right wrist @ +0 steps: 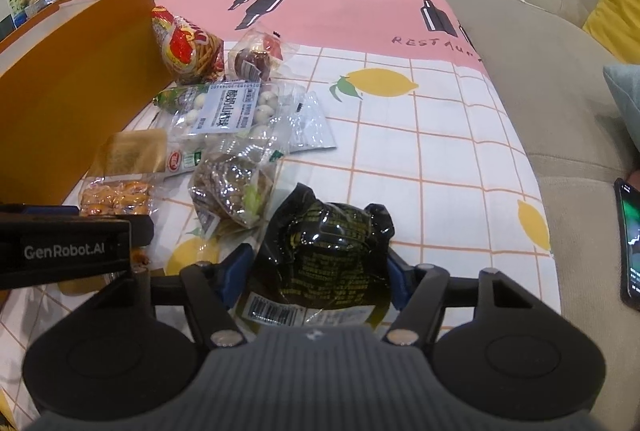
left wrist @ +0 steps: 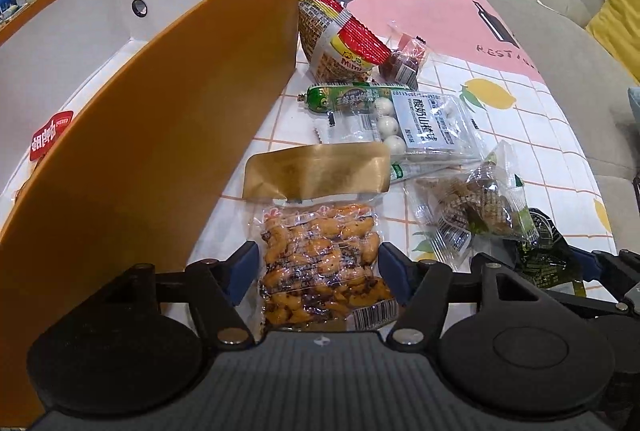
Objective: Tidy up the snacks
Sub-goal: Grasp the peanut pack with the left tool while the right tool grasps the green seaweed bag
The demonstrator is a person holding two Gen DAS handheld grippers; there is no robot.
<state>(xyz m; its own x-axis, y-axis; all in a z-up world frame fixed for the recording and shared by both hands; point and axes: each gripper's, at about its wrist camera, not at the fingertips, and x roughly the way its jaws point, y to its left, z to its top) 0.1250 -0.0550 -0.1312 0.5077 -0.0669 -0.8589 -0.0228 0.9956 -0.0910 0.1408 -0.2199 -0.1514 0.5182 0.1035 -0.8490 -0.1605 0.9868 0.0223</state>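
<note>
Left gripper (left wrist: pixel 318 269) brackets the orange pack (left wrist: pixel 320 263) on the worktop (right wrist: pixel 420 135) beside the box (left wrist: pixel 168 135); its jaws sit wide, barely touching. Right gripper (right wrist: pixel 318 273) presses the black pack (right wrist: pixel 324 255). Squeeze both firmly mid-pack, then lift clear over the box wall.

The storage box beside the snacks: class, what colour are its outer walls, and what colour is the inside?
The box is orange outside and white inside, clearest in the left wrist view.

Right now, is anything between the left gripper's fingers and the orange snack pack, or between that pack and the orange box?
Nothing visible. The snack pack already lies between the left gripper fingers, and only bare tablecloth separates it from the box wall beside it.
</note>
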